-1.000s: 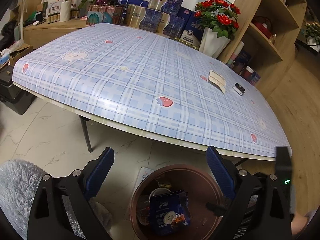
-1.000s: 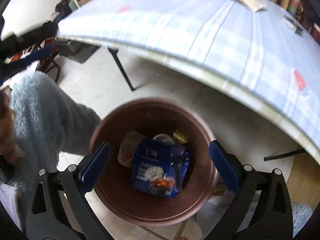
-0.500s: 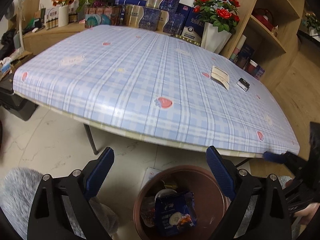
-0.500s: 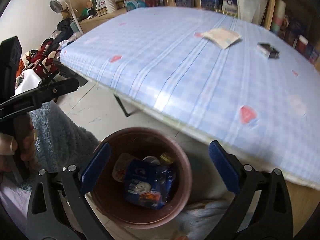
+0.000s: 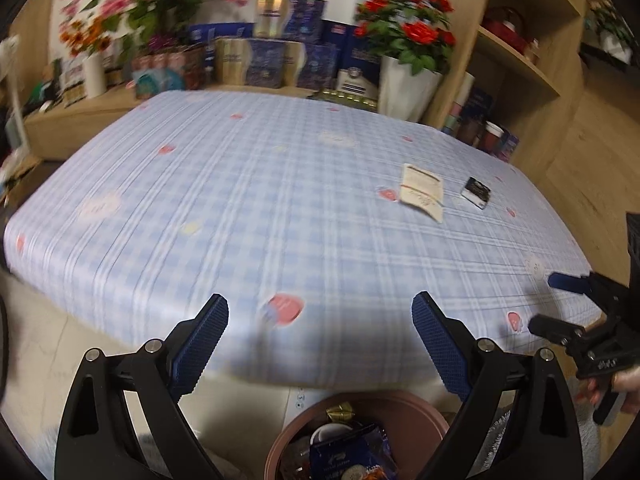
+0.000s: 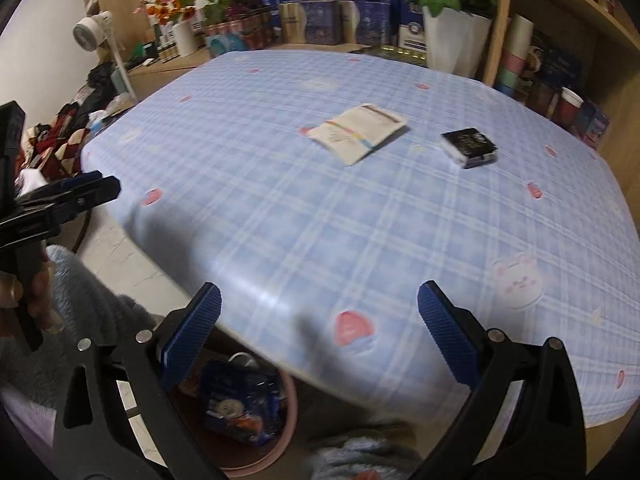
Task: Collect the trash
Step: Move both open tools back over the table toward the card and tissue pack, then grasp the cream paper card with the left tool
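So the table (image 5: 240, 216) takes up most of both views, with a flat packet (image 6: 358, 130) and a small box (image 6: 469, 147) lying on it toward the far right side, box just to the right of the packet, not touching. Bin (image 5: 412, 408) sits on the floor below the table's near edge, with a snack bag (image 6: 240, 404) and other scraps in it. Behind the table there's a shelf with stacked boxes (image 5: 276, 60) and a flower pot (image 5: 408, 88) at the far right corner. Open shelving (image 5: 516, 60) stands right of that.
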A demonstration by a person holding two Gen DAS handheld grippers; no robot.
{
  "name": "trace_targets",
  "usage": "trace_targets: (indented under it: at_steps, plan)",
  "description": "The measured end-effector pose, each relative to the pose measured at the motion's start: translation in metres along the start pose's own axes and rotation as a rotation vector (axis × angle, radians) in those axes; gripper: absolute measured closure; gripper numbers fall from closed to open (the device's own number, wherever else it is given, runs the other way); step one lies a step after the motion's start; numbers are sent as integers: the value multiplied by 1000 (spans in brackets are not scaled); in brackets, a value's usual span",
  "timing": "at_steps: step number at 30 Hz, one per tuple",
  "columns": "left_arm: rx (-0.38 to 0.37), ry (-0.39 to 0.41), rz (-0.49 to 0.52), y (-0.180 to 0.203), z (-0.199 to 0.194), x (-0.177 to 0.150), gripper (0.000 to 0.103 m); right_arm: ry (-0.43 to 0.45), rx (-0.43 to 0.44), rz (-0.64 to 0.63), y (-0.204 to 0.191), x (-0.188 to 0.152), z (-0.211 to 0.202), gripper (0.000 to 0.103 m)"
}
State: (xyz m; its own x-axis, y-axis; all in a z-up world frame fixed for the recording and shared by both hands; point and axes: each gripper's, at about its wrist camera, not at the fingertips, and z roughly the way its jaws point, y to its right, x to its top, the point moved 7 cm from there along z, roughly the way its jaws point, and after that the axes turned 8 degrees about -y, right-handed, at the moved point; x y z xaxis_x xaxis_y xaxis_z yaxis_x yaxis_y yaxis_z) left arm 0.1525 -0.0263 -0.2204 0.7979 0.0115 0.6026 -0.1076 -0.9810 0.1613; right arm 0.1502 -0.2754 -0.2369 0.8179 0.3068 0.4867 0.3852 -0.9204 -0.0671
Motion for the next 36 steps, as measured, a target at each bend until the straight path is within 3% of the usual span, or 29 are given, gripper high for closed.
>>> trace_targets:
  at_steps: [11,19,26,34,36]
  plan:
    - [-72,-115,208,86,77,64,12,10,-24,76,59,21,19,6]
    - [-34,-227,283,137,155,106,12,17,-40,160,98,33,26,6]
    - [-1,-285,232,143,198,126,12,26,-33,227,122,42,32,6]
    - [59,-310,265,152,219,130,13,20,-17,285,136,48,41,6]
    - [53,-290,294,154,215,130,27,17,-13,298,138,50,43,6]
